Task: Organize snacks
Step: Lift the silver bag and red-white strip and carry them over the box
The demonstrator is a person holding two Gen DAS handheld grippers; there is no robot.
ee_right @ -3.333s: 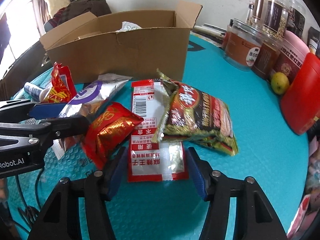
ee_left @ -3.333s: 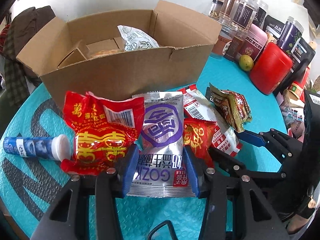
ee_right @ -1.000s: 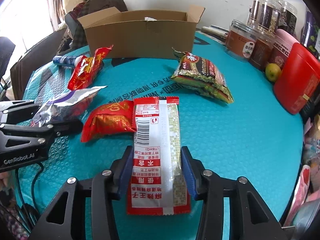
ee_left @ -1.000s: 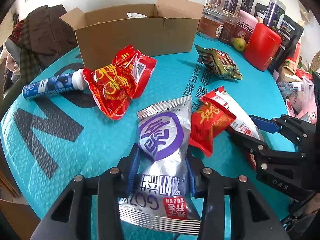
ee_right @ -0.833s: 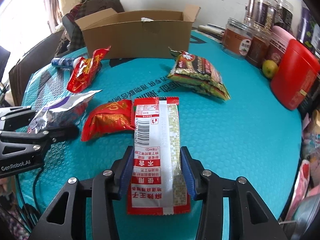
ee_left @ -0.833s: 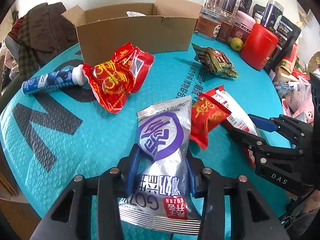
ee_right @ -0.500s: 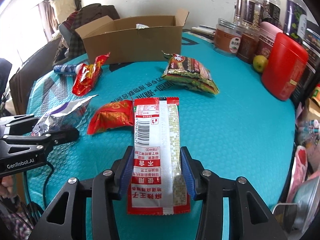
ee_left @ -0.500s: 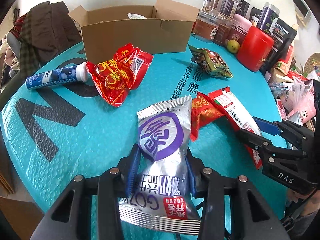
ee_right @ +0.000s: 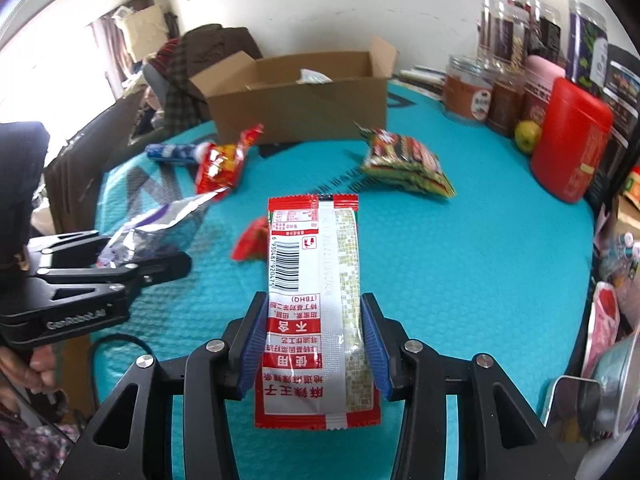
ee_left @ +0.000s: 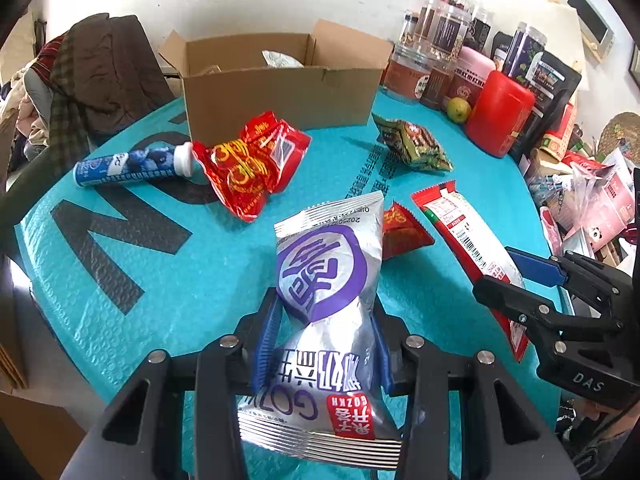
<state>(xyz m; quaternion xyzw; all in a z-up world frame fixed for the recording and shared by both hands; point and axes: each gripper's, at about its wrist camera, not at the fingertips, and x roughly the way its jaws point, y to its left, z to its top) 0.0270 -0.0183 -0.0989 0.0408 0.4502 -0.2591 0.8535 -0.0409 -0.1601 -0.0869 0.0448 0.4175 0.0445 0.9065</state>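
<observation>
While both grippers (ee_left: 322, 344) (ee_right: 314, 350) stay clamped, packets (ee_left: 324, 280) (ee_right: 316, 280) rise higher.

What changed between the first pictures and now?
Both grippers closed on packets and pulled back from the cardboard box: left gripper lifted the silver packet, right gripper the long red-and-white packet. The blue tube, large red bag and green-brown bag stayed put.
</observation>
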